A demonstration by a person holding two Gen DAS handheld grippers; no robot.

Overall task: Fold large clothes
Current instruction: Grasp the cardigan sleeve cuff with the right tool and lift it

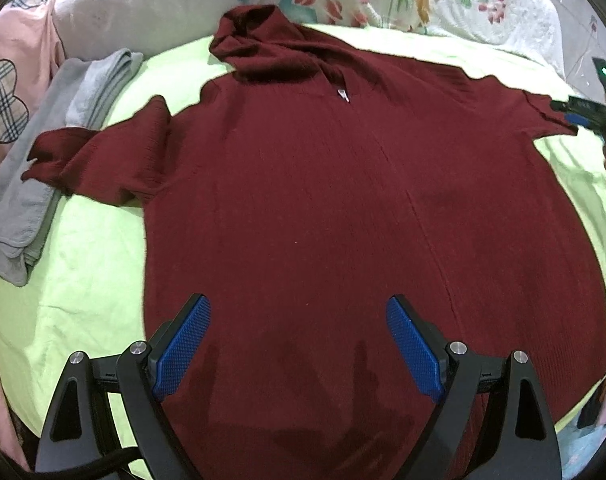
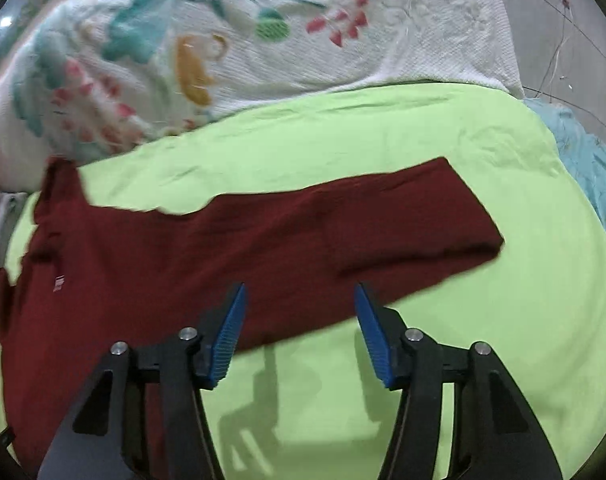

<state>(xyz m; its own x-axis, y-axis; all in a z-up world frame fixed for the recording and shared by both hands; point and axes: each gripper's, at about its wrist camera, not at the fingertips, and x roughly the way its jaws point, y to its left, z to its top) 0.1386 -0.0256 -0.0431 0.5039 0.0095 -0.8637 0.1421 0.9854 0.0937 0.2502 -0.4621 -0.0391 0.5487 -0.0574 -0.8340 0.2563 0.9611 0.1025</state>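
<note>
A dark red hooded sweater (image 1: 303,184) lies spread flat on a lime green sheet (image 1: 83,280), hood toward the far side. My left gripper (image 1: 299,320) is open and empty above the sweater's lower body. The sweater's left sleeve (image 1: 99,160) is bent and rests partly on grey cloth. In the right wrist view the sweater's right sleeve (image 2: 343,228) lies stretched out straight on the green sheet (image 2: 503,320). My right gripper (image 2: 299,312) is open and empty above the sleeve's near edge. It also shows at the right edge of the left wrist view (image 1: 591,114), close to the sleeve's cuff.
A folded grey cloth (image 1: 43,168) lies to the left of the sweater. A white floral blanket (image 2: 223,48) is piled along the far side. Pink fabric with a plaid heart (image 1: 7,92) is at far left. Light blue fabric (image 2: 591,176) lies at right.
</note>
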